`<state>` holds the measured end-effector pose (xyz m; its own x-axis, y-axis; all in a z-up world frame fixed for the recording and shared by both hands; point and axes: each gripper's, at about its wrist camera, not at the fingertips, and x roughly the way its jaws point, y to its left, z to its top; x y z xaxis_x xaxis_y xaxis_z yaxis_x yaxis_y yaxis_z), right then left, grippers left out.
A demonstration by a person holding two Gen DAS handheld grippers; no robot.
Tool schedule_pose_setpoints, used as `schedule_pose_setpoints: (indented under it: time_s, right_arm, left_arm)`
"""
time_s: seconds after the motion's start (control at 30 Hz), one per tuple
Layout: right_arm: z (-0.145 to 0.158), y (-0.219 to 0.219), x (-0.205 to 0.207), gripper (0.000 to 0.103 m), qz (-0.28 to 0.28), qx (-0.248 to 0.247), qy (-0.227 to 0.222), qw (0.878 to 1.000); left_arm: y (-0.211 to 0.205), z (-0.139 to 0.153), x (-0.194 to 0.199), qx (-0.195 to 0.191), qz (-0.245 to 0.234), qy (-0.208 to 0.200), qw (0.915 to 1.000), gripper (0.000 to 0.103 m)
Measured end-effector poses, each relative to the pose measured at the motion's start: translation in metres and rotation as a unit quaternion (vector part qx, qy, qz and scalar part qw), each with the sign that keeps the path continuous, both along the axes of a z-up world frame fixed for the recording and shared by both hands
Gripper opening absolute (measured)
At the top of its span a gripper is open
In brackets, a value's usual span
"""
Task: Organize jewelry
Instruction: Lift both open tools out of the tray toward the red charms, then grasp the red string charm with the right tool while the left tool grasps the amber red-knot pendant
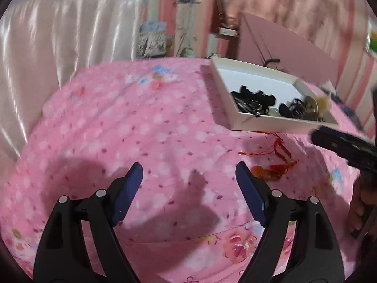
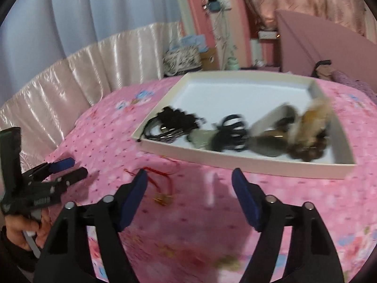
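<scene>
Right now both tools hang over a bed covered in a pink flowered bedspread (image 1: pixel 146 122). Seen through its own camera, the left hand-held gripper (image 1: pixel 189 172) has its blue-padded fingers (image 1: pixel 128 188) spread wide apart with nothing between them, only bedspread and shadow below. The right hand-held gripper (image 2: pixel 189 179) is likewise spread wide and holds nothing; its pads (image 2: pixel 245 198) frame bare fabric just in front of a shallow white box (image 2: pixel 235 162). That box lies flat on the bedspread and holds the jewelry: a bundle of black cords and hair ties (image 2: pixel 172 125) at its left, a black claw clip (image 2: pixel 232 132) in the middle, and a blurred heap of brown beads and a pale tassel (image 2: pixel 311 132) at its right. Outside the box, near its front wall, a red cord charm (image 1: pixel 275 162) with an orange bead lies loose on the bedspread, just beside the left tool's right finger. Behind the bed hangs a shiny pale curtain (image 1: pixel 59 33).
</scene>
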<state>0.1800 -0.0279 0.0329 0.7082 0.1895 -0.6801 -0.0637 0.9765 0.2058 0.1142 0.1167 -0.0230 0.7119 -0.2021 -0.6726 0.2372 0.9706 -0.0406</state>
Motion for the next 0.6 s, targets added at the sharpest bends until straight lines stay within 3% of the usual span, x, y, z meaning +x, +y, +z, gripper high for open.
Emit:
schedule_pose_setpoints:
  time_s: [0.07, 0.17, 0.2, 0.3, 0.33, 0.43, 0.6]
  right_arm:
    - [-0.005, 0.014, 0.007, 0.073, 0.011, -0.005, 0.009, 1.0]
    - [-0.015, 0.036, 0.018, 0.072, 0.022, -0.037, 0.025, 0.999]
    - [-0.019, 0.04, 0.022, 0.067, 0.021, -0.042, 0.034, 0.998]
    - [-0.03, 0.037, 0.03, 0.016, 0.006, -0.048, 0.066, 0.997]
    - [-0.029, 0.033, 0.03, 0.01, 0.002, -0.046, 0.067, 0.997]
    - [-0.027, 0.017, 0.019, 0.007, -0.021, -0.058, 0.067, 0.996]
    - [-0.019, -0.029, -0.007, 0.007, -0.059, -0.054, 0.058, 0.995]
  left_arm:
    - [0.002, 0.001, -0.001, 0.012, 0.008, -0.012, 0.9998, 0.08]
    - [0.021, -0.005, 0.006, -0.027, 0.024, 0.007, 0.9993, 0.08]
    - [0.025, -0.009, 0.008, -0.035, 0.026, 0.014, 0.9989, 0.08]
    - [0.021, -0.012, 0.012, -0.039, 0.022, 0.028, 0.9986, 0.079]
    - [0.017, -0.011, 0.012, -0.042, 0.018, 0.026, 0.9986, 0.079]
    - [-0.007, -0.008, 0.01, -0.048, -0.013, 0.033, 0.9982, 0.079]
    - [-0.066, -0.011, 0.006, -0.015, -0.071, 0.036, 0.9967, 0.083]
